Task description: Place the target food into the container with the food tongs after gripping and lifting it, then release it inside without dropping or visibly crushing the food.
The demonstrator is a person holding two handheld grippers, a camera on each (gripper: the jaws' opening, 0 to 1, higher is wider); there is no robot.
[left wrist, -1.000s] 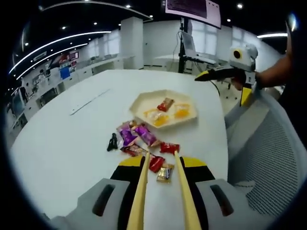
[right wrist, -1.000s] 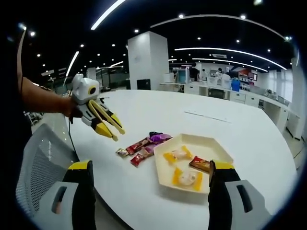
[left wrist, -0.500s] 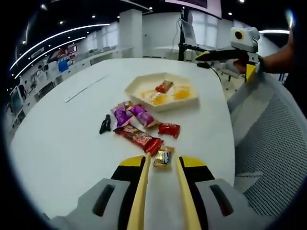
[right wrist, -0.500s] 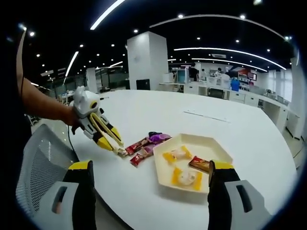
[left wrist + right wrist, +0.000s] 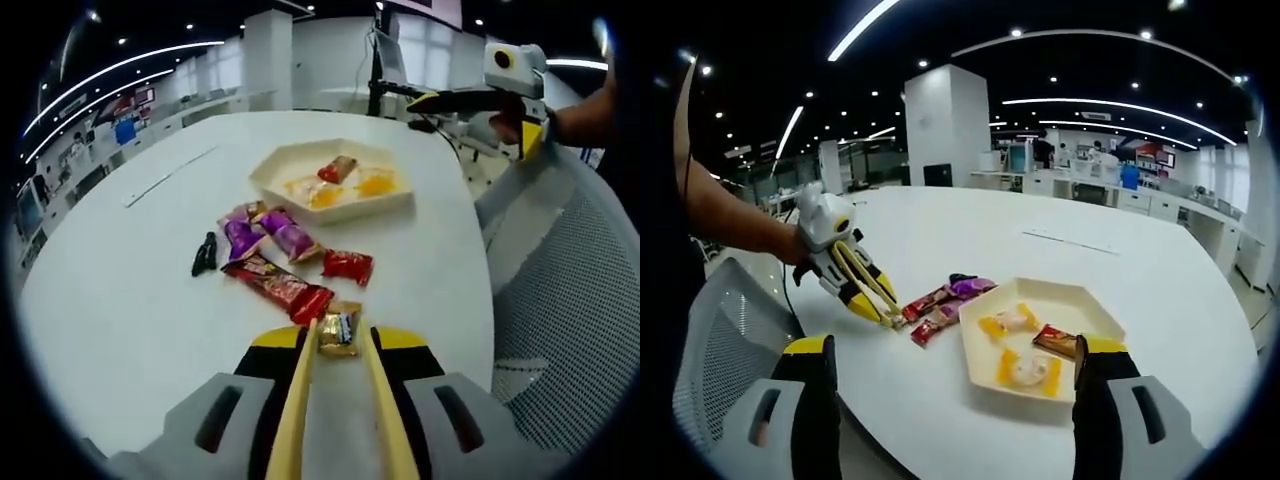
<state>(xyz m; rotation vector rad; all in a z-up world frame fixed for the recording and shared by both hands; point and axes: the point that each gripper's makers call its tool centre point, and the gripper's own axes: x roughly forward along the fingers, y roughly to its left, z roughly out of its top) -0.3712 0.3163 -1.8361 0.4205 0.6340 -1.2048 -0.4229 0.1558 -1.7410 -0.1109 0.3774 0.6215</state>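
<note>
A gold-wrapped candy lies on the white table near its front edge. It sits between the two tips of wooden food tongs, which my left gripper holds between its jaws. The tips rest against the candy's sides, and the candy is still on the table. A cream hexagonal tray farther back holds two orange sweets and a red-brown one. In the right gripper view the left gripper points its tongs down at the gold candy left of the tray. My right gripper is open, holding nothing.
Loose candies lie between tongs and tray: two purple ones, a red one, a long red bar and a black piece. A grey mesh chair stands at the table's right. The right gripper hovers beyond the tray.
My left gripper has moved down and forward until the tong tips flank the gold candy, and the tongs have narrowed slightly. The right gripper has stayed where it was.
</note>
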